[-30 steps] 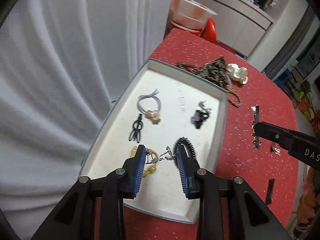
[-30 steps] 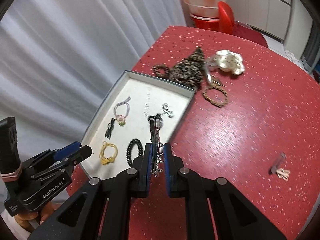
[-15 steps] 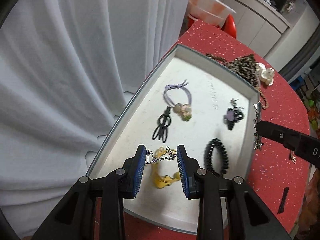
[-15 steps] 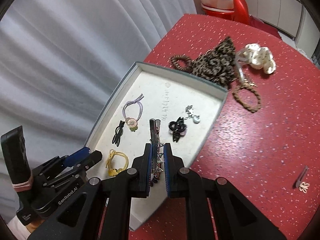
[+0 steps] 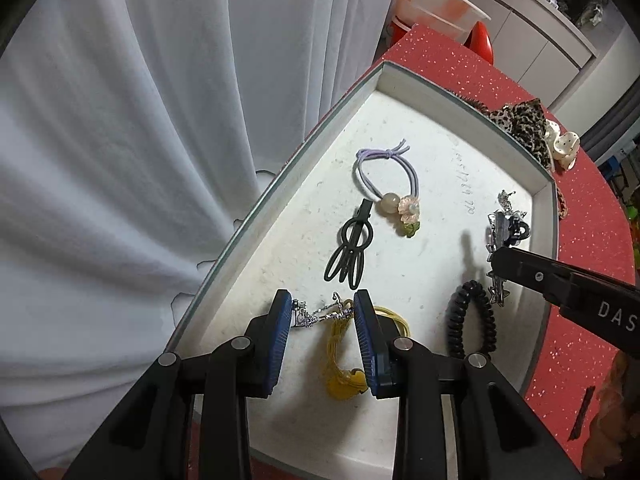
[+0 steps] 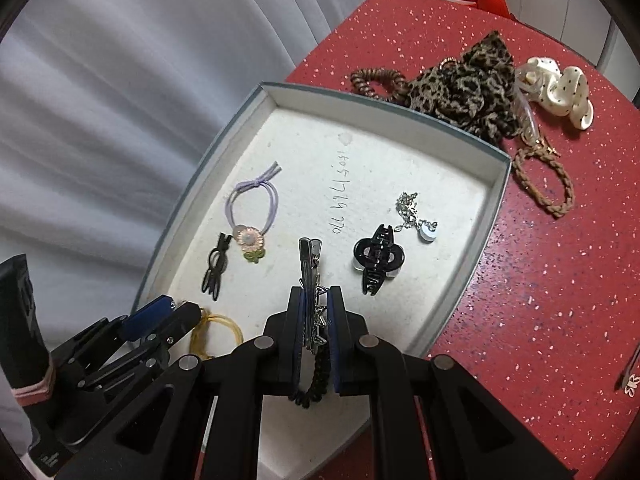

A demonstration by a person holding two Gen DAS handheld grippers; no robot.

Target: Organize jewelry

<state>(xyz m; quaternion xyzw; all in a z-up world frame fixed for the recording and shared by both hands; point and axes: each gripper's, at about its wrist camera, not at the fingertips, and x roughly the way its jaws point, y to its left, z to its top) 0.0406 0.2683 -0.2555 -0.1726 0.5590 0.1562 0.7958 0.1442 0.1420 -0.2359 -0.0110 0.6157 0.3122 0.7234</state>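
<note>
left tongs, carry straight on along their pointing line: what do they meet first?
Likely the yellow hair tie on the tray floor, right under the left tongs and the silver chain piece they hold. Height above it is unclear.

Two fisheye views from my wrists, both looking steeply down into one tray.

My left-wrist camera looks forward along my left gripper (image 5: pixel 322 314), close above the near corner of the white-lined tray (image 5: pixel 432 88), with a white curtain (image 5: pixel 140 140) on its left side. My right-wrist camera looks along my right gripper (image 6: pixel 316 308) from the tray's (image 6: pixel 384 100) near edge, taking in more of the red surface (image 6: pixel 552 280) on the right. Both views share the tray; each also catches the other gripper at its edge.
</note>
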